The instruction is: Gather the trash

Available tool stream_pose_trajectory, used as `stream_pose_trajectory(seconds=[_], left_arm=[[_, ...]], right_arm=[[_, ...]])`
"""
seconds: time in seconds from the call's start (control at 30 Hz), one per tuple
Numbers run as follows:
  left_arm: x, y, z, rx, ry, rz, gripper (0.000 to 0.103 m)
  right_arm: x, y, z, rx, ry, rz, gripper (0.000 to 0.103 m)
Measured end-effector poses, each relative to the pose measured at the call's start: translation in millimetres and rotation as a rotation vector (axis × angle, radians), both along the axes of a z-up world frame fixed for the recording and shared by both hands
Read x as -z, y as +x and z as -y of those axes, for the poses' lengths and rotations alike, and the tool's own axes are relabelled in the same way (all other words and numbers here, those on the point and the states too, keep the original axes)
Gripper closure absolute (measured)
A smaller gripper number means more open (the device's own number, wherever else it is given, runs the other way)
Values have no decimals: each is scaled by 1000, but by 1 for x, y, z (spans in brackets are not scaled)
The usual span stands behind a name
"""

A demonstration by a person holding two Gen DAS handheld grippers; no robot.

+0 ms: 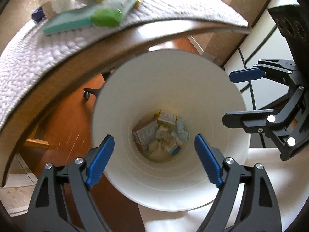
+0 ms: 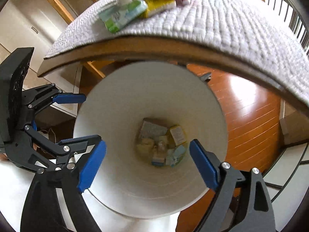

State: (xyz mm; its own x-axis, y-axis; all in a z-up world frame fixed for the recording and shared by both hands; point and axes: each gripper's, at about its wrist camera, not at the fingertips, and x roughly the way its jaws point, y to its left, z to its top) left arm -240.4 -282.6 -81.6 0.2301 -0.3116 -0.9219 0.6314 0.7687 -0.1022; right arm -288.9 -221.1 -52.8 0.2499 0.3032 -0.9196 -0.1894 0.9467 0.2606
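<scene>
The trash point(image 1: 161, 133) is seen as a small heap of little boxes and crumpled paper. A pink and white box, a yellow box, and bits of pale blue paper can be made out. It is all lying at the very bottom of a tall white bin point(image 1: 123, 96), which is set on a wooden floor point(image 1: 69, 119) just beside a table.

More things are left on the table's grey cloth point(image 1: 48, 52) above the bin. A green and white packet point(image 1: 115, 5), a flat teal box point(image 1: 67, 22) and a white tissue point(image 1: 63, 0) are piled there, well apart from the bin. They are blurred, so not much more can be told.

The left gripper point(image 1: 154, 147) is held over the bin's mouth and pointed down into it. Its blue fingers point(image 1: 100, 160) are spread wide apart, and nothing is held between them.

The right gripper point(image 2: 147, 154) is held over the bin in the same way, close beside the left one. Its blue fingers point(image 2: 92, 166) are spread wide too, and nothing is gripped by them.
</scene>
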Motion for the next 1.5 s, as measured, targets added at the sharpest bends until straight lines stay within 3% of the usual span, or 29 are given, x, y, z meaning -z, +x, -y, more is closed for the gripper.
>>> stream_pose_trajectory(seconds=[0.2,0.37,0.53,0.8,1.13,1.33,1.5], left_arm=[[-45,8,-23,-55,-73,104,17],[-82,30,-40,-160,-130,201,13],[-107,57,-53,-252,-155,285,9],[-130,98,-77,-373,-161,349,7],[-139,136,-90,-406,-133,398,5],[-124,167,-96,-400,-82,379,5],[-106,195,-104,-408,-57,354,5]], right_arm=[[-51,7,10,-15,0,154,15],[-86,24,25,24,4,262,9],[-109,46,38,67,-31,339,7],[-135,82,45,134,-50,418,7],[-142,119,63,131,-95,478,5],[-129,153,84,119,-93,457,5],[-103,183,104,158,-81,389,5]])
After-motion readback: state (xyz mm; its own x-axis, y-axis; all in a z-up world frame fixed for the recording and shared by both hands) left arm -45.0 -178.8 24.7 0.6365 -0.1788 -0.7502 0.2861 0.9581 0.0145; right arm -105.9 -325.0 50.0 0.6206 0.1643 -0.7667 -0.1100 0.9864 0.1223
